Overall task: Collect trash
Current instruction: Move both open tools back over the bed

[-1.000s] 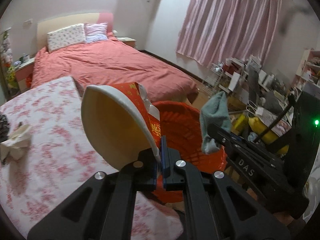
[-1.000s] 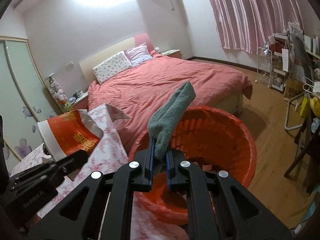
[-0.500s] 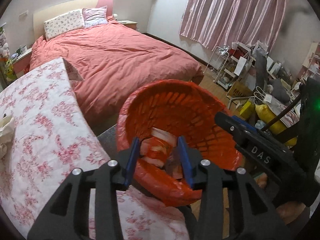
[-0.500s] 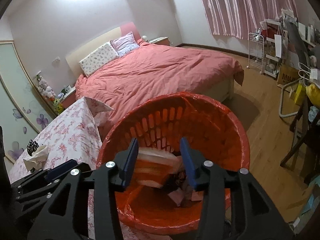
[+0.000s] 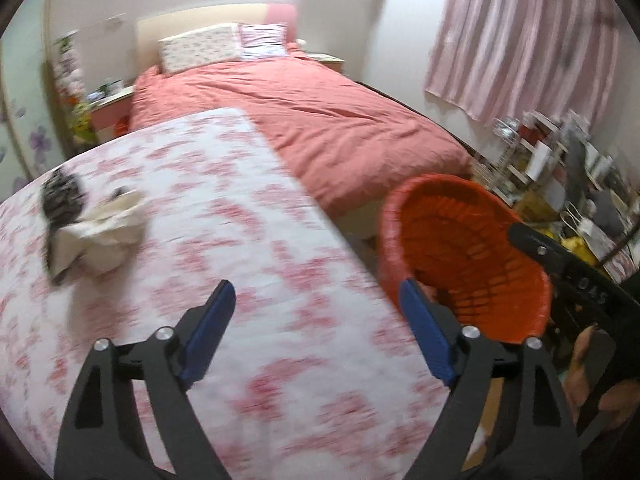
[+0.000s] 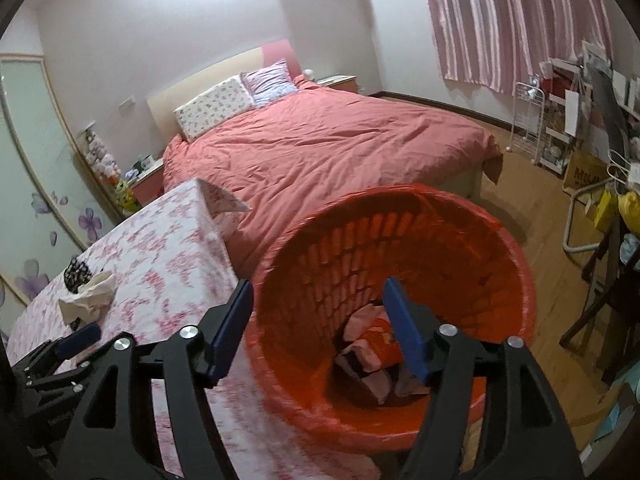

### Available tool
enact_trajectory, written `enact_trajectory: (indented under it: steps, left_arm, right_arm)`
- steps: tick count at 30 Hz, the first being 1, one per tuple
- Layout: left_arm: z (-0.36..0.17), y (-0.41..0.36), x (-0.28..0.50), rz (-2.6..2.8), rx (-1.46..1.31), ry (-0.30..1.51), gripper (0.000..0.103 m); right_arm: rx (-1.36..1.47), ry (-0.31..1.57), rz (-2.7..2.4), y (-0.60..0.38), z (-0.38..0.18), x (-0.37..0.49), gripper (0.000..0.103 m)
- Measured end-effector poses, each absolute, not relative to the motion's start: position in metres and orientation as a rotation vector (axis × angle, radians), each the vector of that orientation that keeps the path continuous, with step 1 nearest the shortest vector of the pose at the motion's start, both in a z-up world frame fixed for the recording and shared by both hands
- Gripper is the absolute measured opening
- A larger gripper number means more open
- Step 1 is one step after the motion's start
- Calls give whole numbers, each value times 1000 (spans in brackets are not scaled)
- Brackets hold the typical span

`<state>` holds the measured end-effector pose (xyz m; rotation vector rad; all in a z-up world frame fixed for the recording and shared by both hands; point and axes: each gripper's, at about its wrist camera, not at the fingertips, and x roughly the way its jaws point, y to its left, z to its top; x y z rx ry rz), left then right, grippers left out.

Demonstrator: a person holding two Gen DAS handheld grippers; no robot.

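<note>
Worktop (image 5: 248, 264) — covered in a white cloth with pink floral print, blurred in the left wrist view. On it, toward its far left: crumpled cream tissue (image 5: 102, 236) touching a dark patterned item (image 5: 60, 196), kind not legible. Orange slatted bin (image 6: 400, 280) lined with an orange bag, standing just beside the worktop's right edge, between worktop and bed (image 6: 320, 148). Bin contents (image 6: 372, 344): red-and-white wrappers and pale scraps at the bottom, partly hidden behind a blue pad and hard to sort apart. Left tool (image 5: 316, 316) — jaws spread wide, nothing between them, over the worktop's near right part. Right tool (image 6: 320, 320) — jaws wide, empty, above the bin's near rim. Room: salmon-pink bedspread, two pillows (image 6: 236, 98) at a cream headboard, pink striped curtain (image 6: 512, 20), wooden floor (image 6: 540, 216), cluttered shelving (image 6: 576, 120) at far right, cut off by the lens edge.
</note>
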<state>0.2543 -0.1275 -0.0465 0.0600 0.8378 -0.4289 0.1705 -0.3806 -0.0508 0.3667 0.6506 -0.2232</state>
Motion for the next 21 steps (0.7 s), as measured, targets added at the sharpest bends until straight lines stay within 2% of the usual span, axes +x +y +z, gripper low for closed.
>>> enact_trajectory:
  steps: [7, 21]
  left_arm:
    - [-42, -30, 260, -195, 65, 807, 99]
    - [-51, 131, 262, 121, 37, 838, 99]
  right_arm:
    - [294, 683, -125, -316, -48, 189, 74]
    - [261, 735, 93, -168, -35, 256, 74]
